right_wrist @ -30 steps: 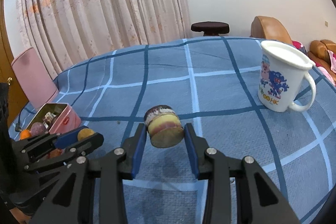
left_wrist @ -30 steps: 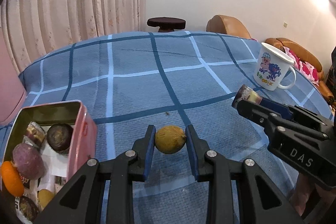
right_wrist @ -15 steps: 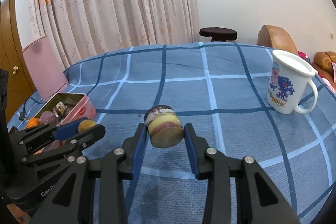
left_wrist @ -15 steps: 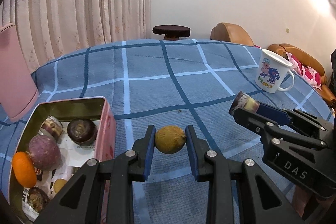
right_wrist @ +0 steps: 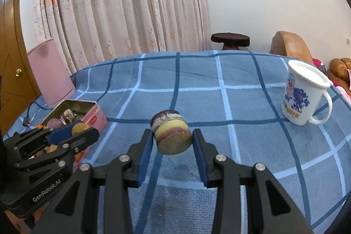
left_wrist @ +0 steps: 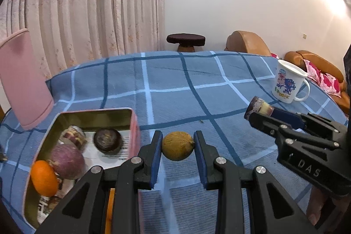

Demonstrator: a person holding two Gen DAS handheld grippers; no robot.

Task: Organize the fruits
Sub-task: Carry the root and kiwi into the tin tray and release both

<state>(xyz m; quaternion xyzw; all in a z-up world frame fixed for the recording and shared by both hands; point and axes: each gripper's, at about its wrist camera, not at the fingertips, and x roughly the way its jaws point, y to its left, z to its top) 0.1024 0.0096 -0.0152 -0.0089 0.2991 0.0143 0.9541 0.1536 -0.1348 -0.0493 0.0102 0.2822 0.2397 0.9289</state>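
Note:
My left gripper [left_wrist: 178, 147] is shut on a small round yellow-brown fruit [left_wrist: 177, 145], held above the blue checked tablecloth [left_wrist: 171, 84] just right of a pink tin box [left_wrist: 135, 124]. The tin holds an orange fruit [left_wrist: 42, 177], a purple round fruit [left_wrist: 67, 160], a dark round fruit [left_wrist: 107, 140] and other pieces. My right gripper [right_wrist: 172, 139] is shut on a short cut fruit slice [right_wrist: 171, 132] with a dark rind and yellow flesh. In the right wrist view the left gripper [right_wrist: 74, 131] hangs near the tin [right_wrist: 94, 116]; the right gripper [left_wrist: 261, 110] appears at the right of the left wrist view.
A white mug [right_wrist: 305, 95] with a cartoon print stands on the right of the table, also seen as the mug [left_wrist: 288, 84] in the left wrist view. A pink chair back [left_wrist: 24, 78] rises at the left edge. A dark stool [left_wrist: 185, 41], brown sofas and curtains lie beyond the table.
Both grippers have drifted back and a little up with their fruits still gripped. The tin box now shows more fully at the left, and more of the room appears.

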